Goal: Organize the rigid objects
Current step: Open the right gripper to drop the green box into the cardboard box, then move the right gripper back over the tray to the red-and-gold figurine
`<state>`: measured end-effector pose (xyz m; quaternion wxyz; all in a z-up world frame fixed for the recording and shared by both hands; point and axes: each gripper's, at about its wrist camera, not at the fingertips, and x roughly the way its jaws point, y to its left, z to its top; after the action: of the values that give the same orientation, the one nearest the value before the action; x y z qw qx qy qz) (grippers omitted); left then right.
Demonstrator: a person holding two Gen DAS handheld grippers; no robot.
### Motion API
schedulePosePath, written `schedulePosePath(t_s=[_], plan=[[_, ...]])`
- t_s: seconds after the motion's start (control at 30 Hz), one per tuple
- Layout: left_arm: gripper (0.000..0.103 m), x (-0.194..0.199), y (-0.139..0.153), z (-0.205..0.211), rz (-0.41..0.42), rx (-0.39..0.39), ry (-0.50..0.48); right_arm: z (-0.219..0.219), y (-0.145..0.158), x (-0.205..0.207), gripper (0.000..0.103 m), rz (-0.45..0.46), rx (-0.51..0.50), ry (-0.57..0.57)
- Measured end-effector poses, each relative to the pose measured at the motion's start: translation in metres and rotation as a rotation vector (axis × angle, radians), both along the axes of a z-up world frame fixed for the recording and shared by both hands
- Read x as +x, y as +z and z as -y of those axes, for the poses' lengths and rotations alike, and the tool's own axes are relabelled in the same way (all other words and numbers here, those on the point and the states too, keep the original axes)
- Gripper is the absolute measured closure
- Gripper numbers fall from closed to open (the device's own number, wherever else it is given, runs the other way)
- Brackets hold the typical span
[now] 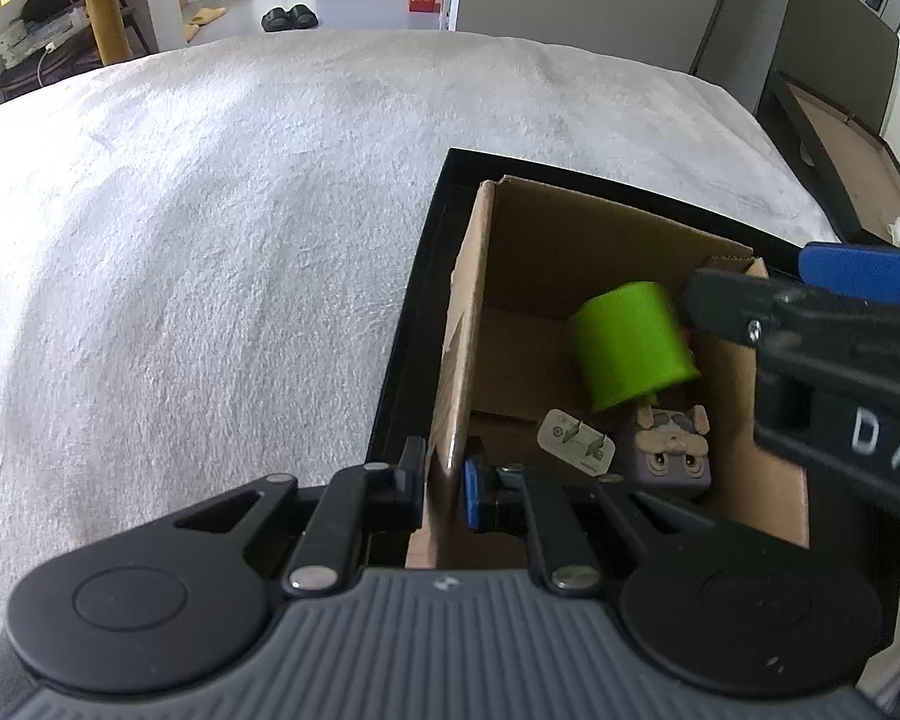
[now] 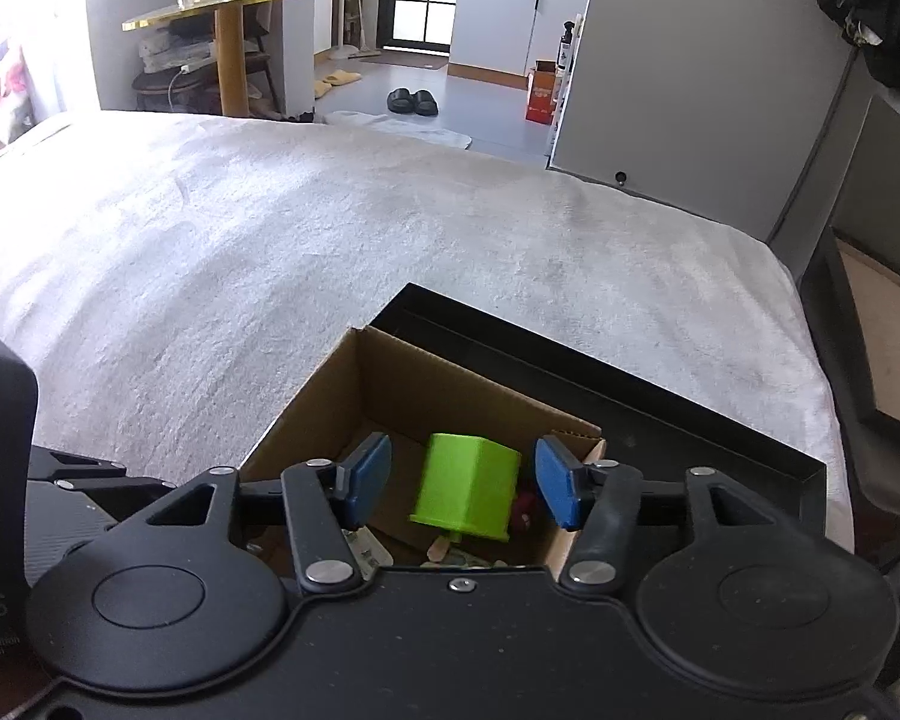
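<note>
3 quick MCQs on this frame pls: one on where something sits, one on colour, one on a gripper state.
1. Where does the cardboard box sit?
A. Inside the black tray
B. On the floor
C. On a wooden table

2. What colour is the cylinder above the box?
A. Red
B. Bright green
C. White

3. How does the left hand-held gripper stand?
A. Wide open over the blanket
B. Shut on the green cylinder
C. Shut on the cardboard box wall

Answers:
1. A, the black rim runs round the box in both views.
2. B, it is lime green in both views.
3. C, its pads pinch the box's near-left wall in the left wrist view, while the cylinder sits between the spread pads of the right hand-held gripper, which do not touch it.
</note>
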<state>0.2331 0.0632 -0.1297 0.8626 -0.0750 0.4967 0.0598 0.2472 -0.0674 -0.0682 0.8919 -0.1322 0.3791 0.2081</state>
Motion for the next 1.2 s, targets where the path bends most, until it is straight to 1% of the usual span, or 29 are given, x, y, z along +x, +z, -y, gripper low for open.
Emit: schedulePosePath(t_s=[0.1, 0.17, 0.2, 0.23, 0.3, 0.37, 0.47, 0.57, 0.63, 0.73, 0.9, 1.2], plan=[[0.091, 0.0, 0.001, 0.002, -0.005, 0.01, 0.0, 0.002, 0.0, -0.003, 0.04, 0.003, -0.005, 0.0], [0.091, 0.0, 0.002, 0.003, -0.008, 0.024, -0.001, 0.004, -0.001, -0.006, 0.039, 0.004, -0.013, -0.009], [0.091, 0.0, 0.003, 0.004, -0.008, 0.029, -0.002, 0.007, -0.001, -0.007, 0.036, 0.005, -0.013, -0.016], [0.09, -0.001, 0.004, 0.005, -0.005, 0.037, -0.004, 0.01, -0.002, -0.009, 0.031, 0.005, -0.013, -0.026], [0.088, -0.004, 0.008, 0.009, 0.008, 0.066, -0.016, 0.017, -0.001, -0.013, 0.025, 0.014, -0.009, -0.049], [0.087, -0.005, 0.01, 0.012, 0.005, 0.078, -0.017, 0.024, 0.0, -0.015, 0.025, 0.013, -0.002, -0.063], [0.085, -0.006, 0.013, 0.014, -0.011, 0.07, -0.01, 0.034, 0.001, -0.02, 0.024, 0.014, 0.001, -0.084], [0.078, -0.009, 0.02, 0.017, 0.007, 0.089, -0.005, 0.045, 0.003, -0.026, 0.023, 0.019, 0.016, -0.105], [0.071, -0.013, 0.024, 0.02, 0.014, 0.098, -0.006, 0.052, 0.005, -0.03, 0.022, 0.021, 0.027, -0.118], [0.065, -0.017, 0.031, 0.026, 0.022, 0.106, -0.011, 0.061, 0.007, -0.034, 0.021, 0.028, 0.041, -0.133], [0.059, -0.025, 0.043, 0.033, 0.044, 0.13, -0.014, 0.078, 0.012, -0.041, 0.02, 0.042, 0.06, -0.156], [0.054, -0.035, 0.065, 0.055, 0.085, 0.156, -0.03, 0.104, 0.019, -0.052, 0.017, 0.065, 0.1, -0.189]])
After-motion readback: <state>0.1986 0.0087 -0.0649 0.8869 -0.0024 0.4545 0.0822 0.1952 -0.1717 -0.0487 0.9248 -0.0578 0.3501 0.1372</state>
